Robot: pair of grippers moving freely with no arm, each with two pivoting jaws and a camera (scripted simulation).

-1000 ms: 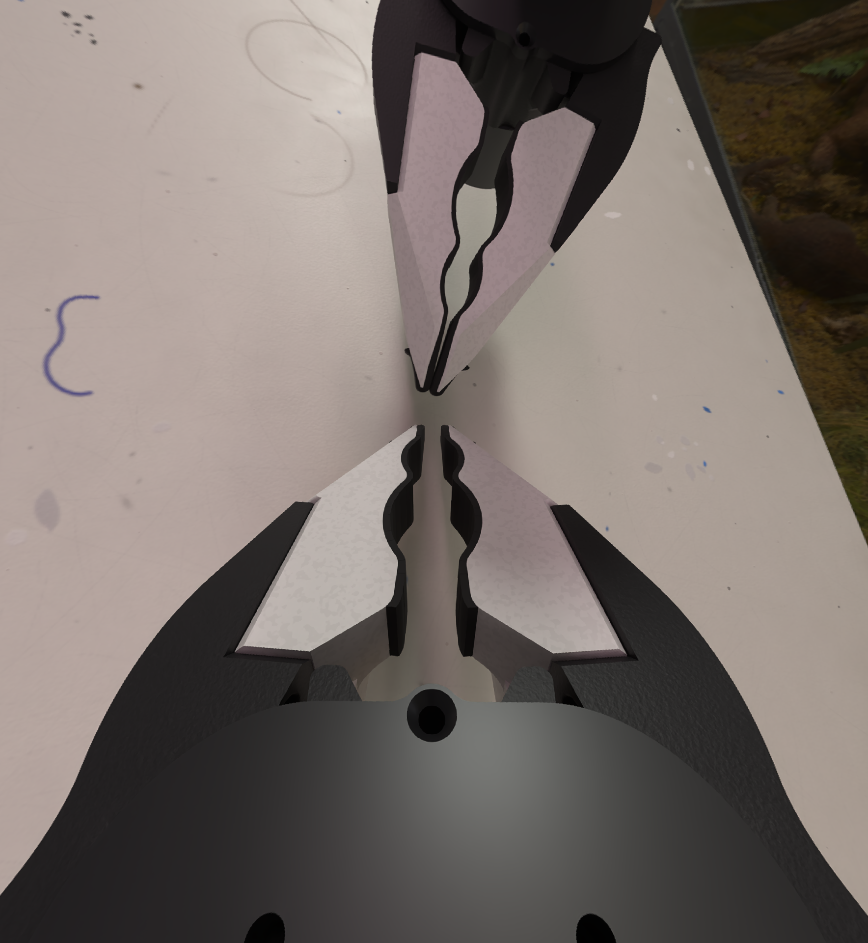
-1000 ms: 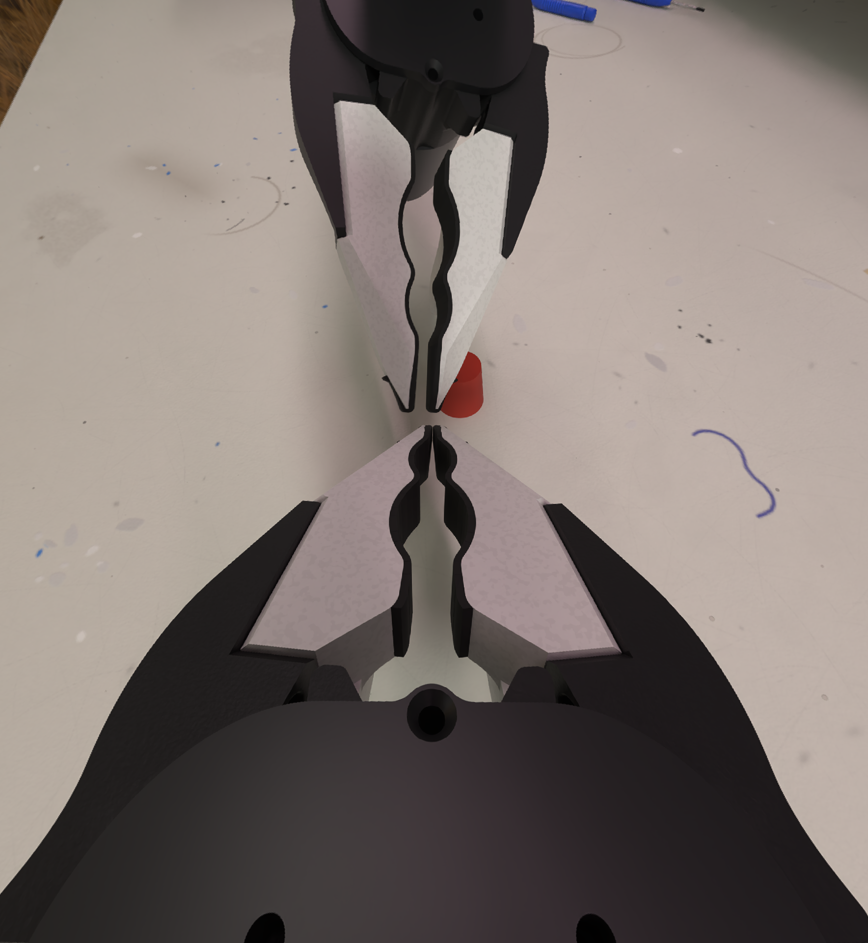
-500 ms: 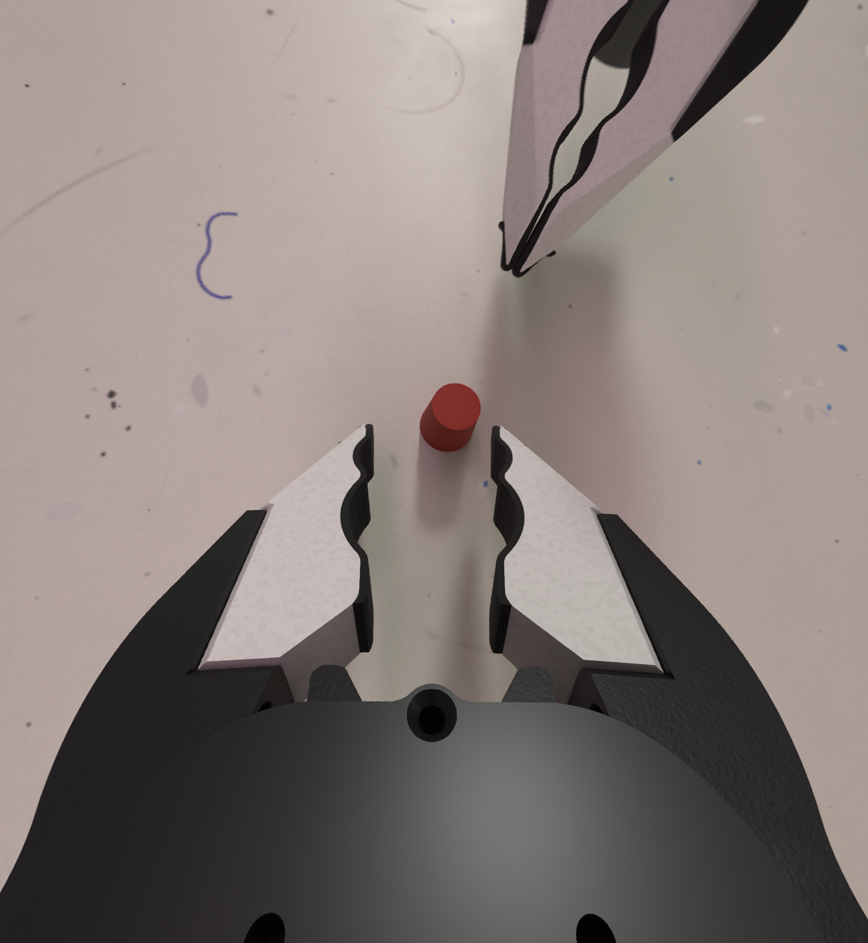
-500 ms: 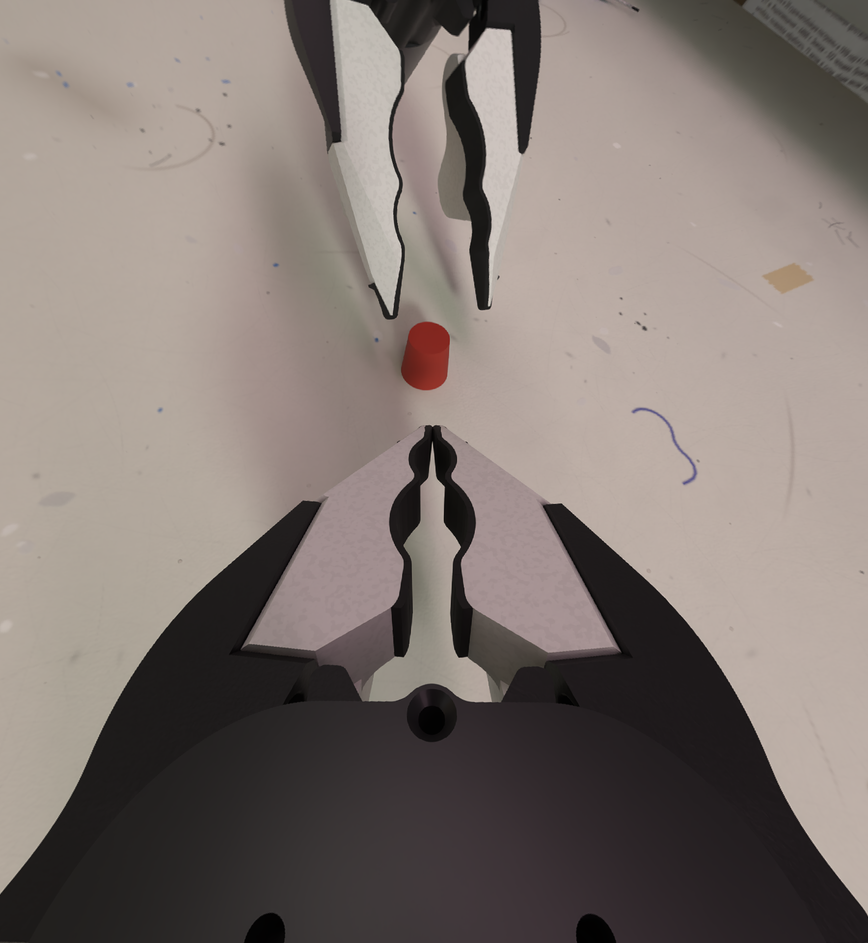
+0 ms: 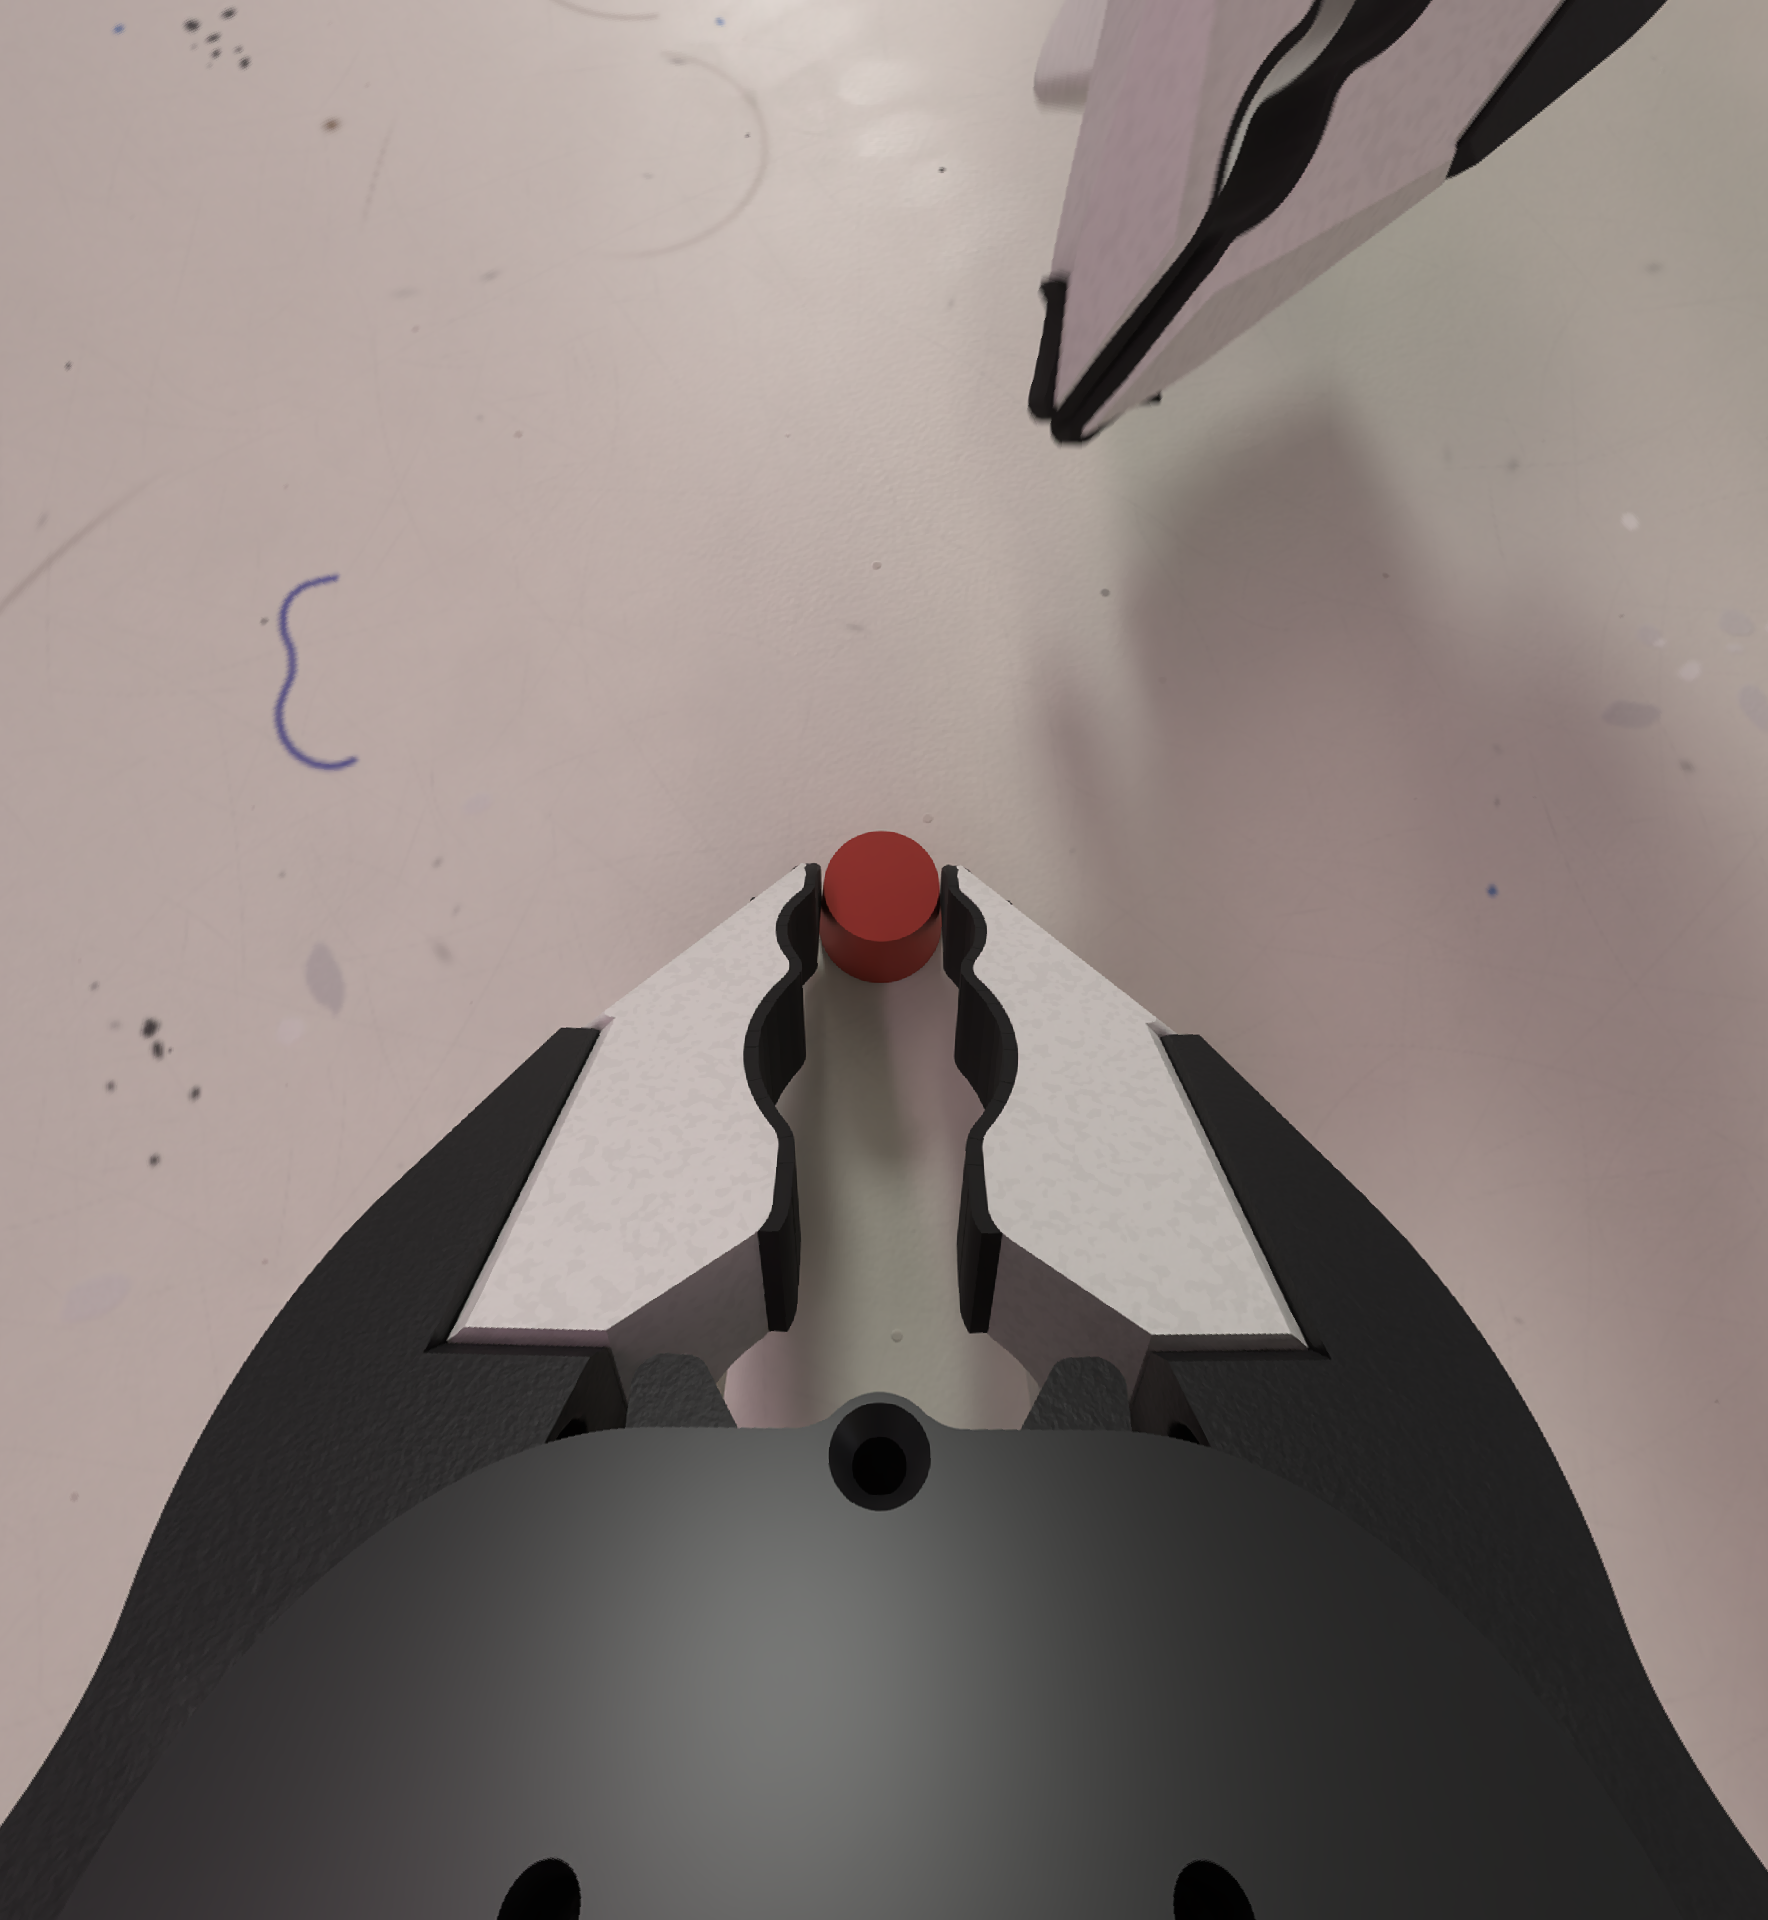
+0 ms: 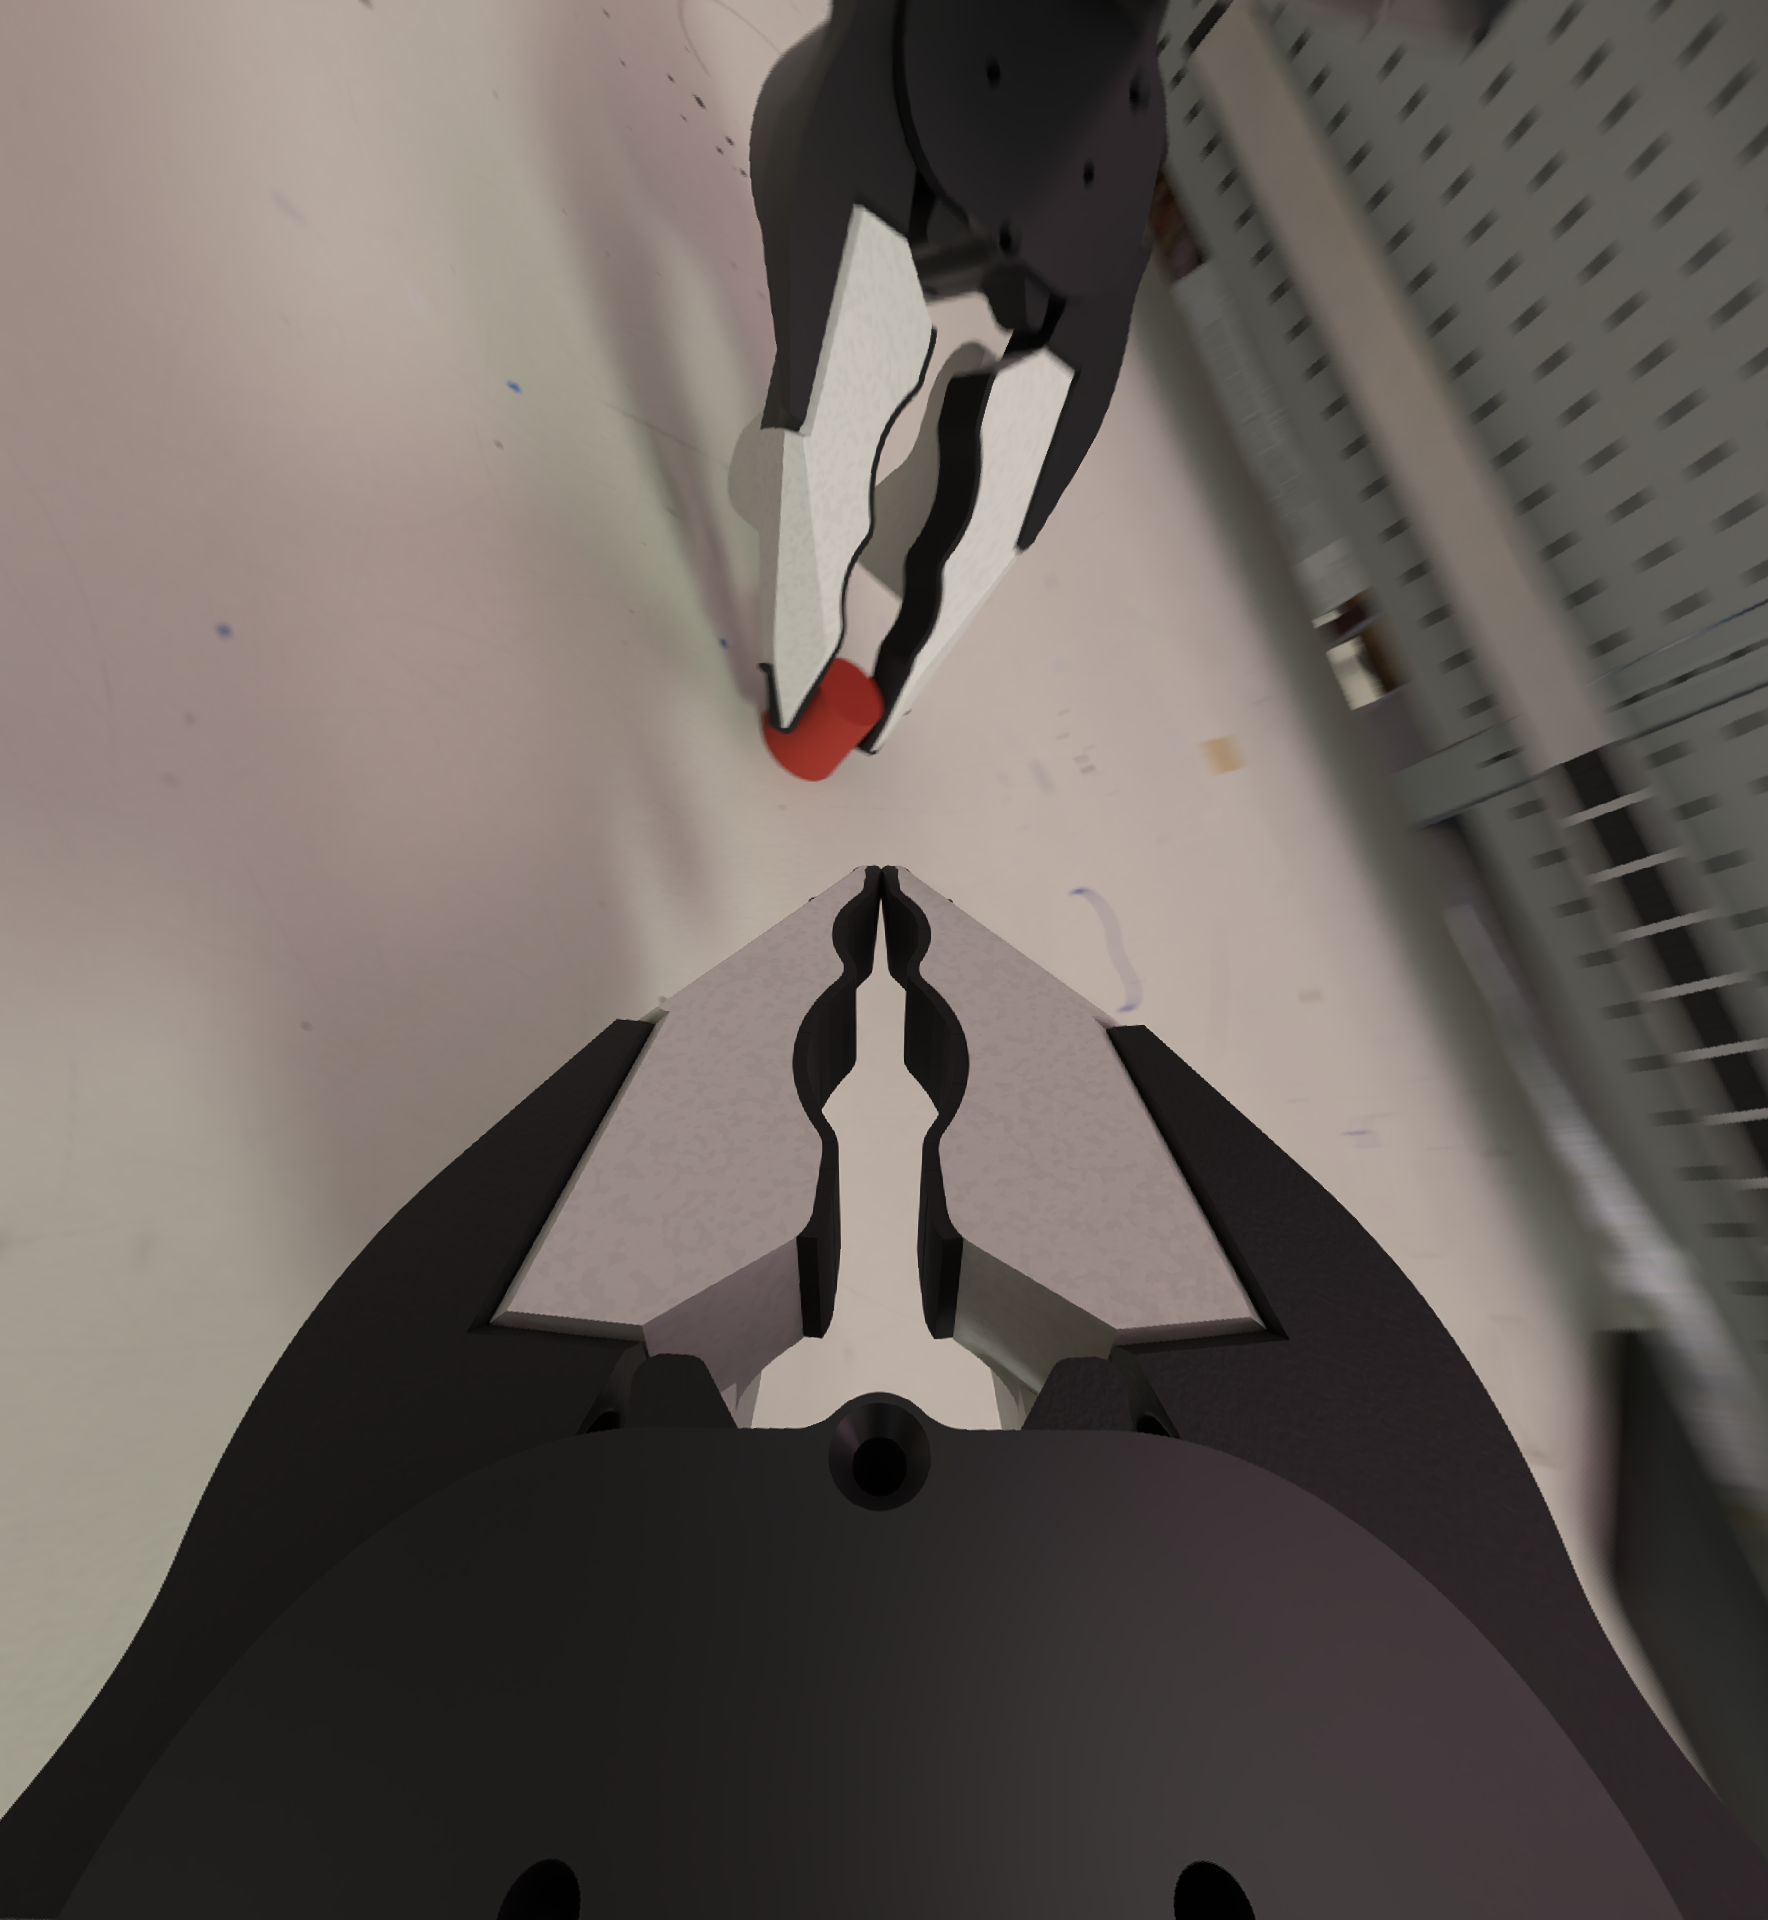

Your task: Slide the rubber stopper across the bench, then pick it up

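Note:
The red rubber stopper stands upright between the fingertips of my left gripper, which is shut on its sides just over the pale bench. I cannot tell whether it still touches the bench. The right wrist view shows the same grasp from the far side: the stopper is pinched at the tips of the left gripper. My right gripper is shut and empty, a short way back from the stopper. It also shows in the left wrist view, raised at the upper right.
A blue pen squiggle marks the bench left of the stopper. A grey pegboard wall runs along the bench's right side in the right wrist view, blurred. A small tan patch lies near it.
My left gripper opened, moved forward around the stopper and shut on it. My right gripper stayed shut, drew back from the stopper and tilted, so the pegboard came into view.

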